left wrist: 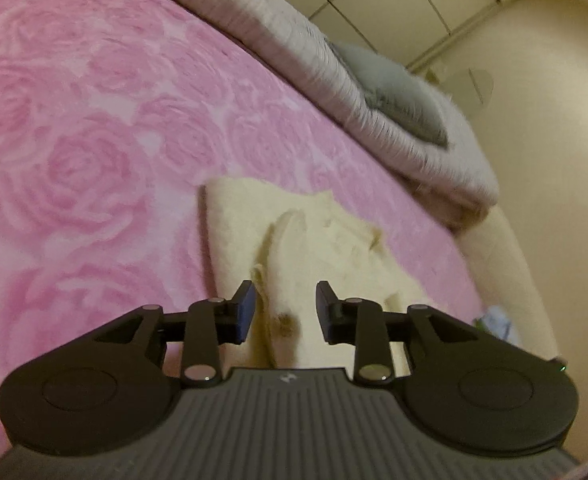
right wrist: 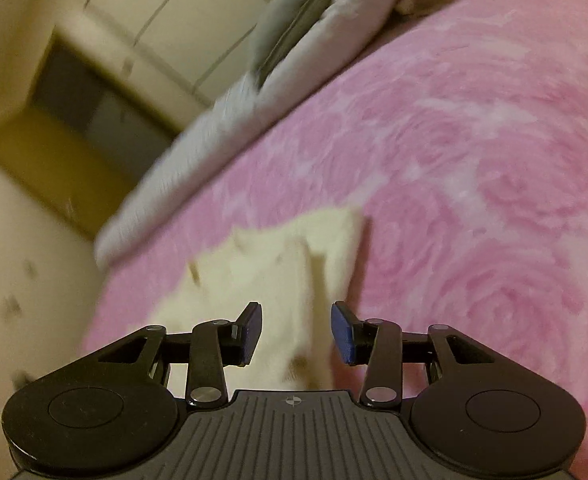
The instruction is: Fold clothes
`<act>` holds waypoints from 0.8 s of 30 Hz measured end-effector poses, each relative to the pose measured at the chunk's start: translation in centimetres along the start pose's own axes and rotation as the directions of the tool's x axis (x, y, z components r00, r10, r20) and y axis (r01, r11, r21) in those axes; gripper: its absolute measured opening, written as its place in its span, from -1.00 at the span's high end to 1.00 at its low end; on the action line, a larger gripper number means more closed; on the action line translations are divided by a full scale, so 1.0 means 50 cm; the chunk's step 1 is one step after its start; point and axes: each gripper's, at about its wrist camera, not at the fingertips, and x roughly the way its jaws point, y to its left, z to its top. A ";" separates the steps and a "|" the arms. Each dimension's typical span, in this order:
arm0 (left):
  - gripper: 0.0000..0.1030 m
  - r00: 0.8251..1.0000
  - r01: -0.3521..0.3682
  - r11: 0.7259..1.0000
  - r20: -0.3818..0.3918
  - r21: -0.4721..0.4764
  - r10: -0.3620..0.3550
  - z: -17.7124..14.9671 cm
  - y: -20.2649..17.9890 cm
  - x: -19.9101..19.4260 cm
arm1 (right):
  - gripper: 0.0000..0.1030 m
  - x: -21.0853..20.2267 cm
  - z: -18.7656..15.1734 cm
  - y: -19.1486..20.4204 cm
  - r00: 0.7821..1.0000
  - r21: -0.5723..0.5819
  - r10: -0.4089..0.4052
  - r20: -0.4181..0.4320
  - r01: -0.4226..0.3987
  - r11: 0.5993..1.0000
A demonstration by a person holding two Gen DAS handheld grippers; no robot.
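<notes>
A bed covered by a pink blanket point(left wrist: 94, 128) with a rose pattern fills both wrist views; along its far edge lies a pale fluffy quilt point(left wrist: 333, 92) with a grey pillow point(left wrist: 393, 96) on it, and cupboard doors point(left wrist: 393, 4) stand behind. The task's thing, a cream garment point(left wrist: 254, 224) — apparently a soft knit or fleece, already doubled over into a rough rectangle — rests on the blanket near the bed's corner, directly ahead of both claws. It looks light and limp, likely to sag and drag on the plush blanket rather than slide, so a fold would probably hold best if taken at two corners or along a hem edge, pinching all layers together. A raised ridge of cloth runs down its middle, and a small brownish mark point(left wrist: 286, 318) shows near the left gripper point(left wrist: 286, 312). That claw stands spread, its pads either side of the ridge without pressing it. The right gripper point(right wrist: 295, 334) is likewise spread — cloth lies between its pads, but nothing is pinched.
</notes>
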 end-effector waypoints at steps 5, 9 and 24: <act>0.31 0.999 -0.019 0.999 -0.042 0.033 0.021 0.018 -0.011 0.042 | 0.18 0.041 -0.005 0.012 0.999 -0.057 -0.009 -0.038 0.007 0.998; 0.32 0.997 -0.032 0.997 -0.072 0.072 0.037 0.028 -0.016 0.067 | 0.18 0.063 0.004 0.004 0.998 -0.038 -0.002 -0.059 0.000 0.999; 0.89 0.992 -0.030 0.958 0.122 0.286 -0.005 0.023 -0.072 0.028 | 0.80 0.040 -0.015 0.141 0.992 -0.458 -0.029 0.126 0.084 0.885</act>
